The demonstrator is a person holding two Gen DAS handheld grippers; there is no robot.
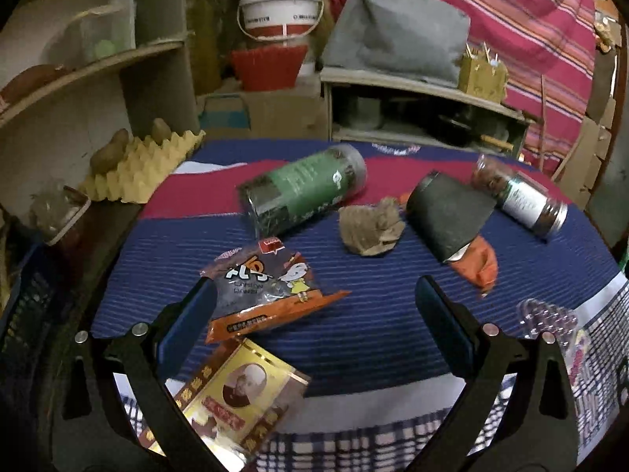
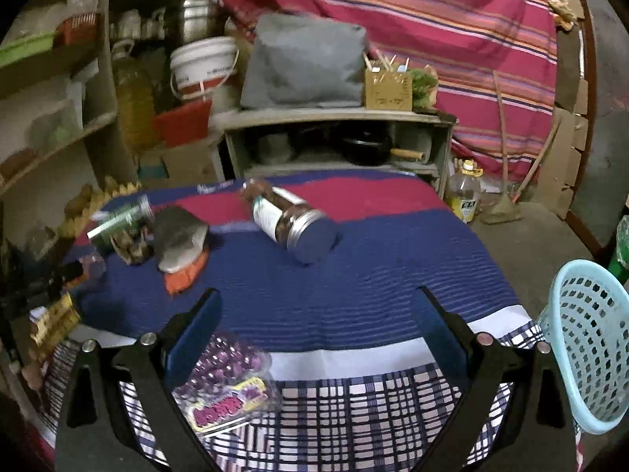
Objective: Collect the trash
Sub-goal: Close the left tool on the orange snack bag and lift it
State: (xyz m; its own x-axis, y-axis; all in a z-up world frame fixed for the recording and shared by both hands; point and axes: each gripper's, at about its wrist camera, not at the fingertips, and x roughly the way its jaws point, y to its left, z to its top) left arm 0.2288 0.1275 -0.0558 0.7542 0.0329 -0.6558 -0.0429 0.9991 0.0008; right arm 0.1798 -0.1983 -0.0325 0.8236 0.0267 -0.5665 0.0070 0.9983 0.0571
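Trash lies on a table with a blue and red cloth (image 1: 373,326). In the left wrist view an orange snack wrapper (image 1: 267,291) lies by my left finger, a gold packet (image 1: 240,393) below it. Further off lie a green-labelled jar (image 1: 306,192), a crumpled brown paper (image 1: 369,228), a dark roll on an orange bag (image 1: 452,216) and a white-labelled jar (image 1: 519,196). My left gripper (image 1: 314,306) is open and empty above the cloth. My right gripper (image 2: 318,314) is open and empty. A clear blister pack with purple print (image 2: 228,385) lies by its left finger. The white-labelled jar (image 2: 291,220) lies ahead.
A light blue plastic basket (image 2: 589,346) stands off the table's right edge. An egg carton with potatoes (image 1: 137,161) sits at the table's left. Shelves (image 1: 98,63), a white bucket (image 1: 279,8) and a low cabinet (image 2: 338,141) stand behind the table.
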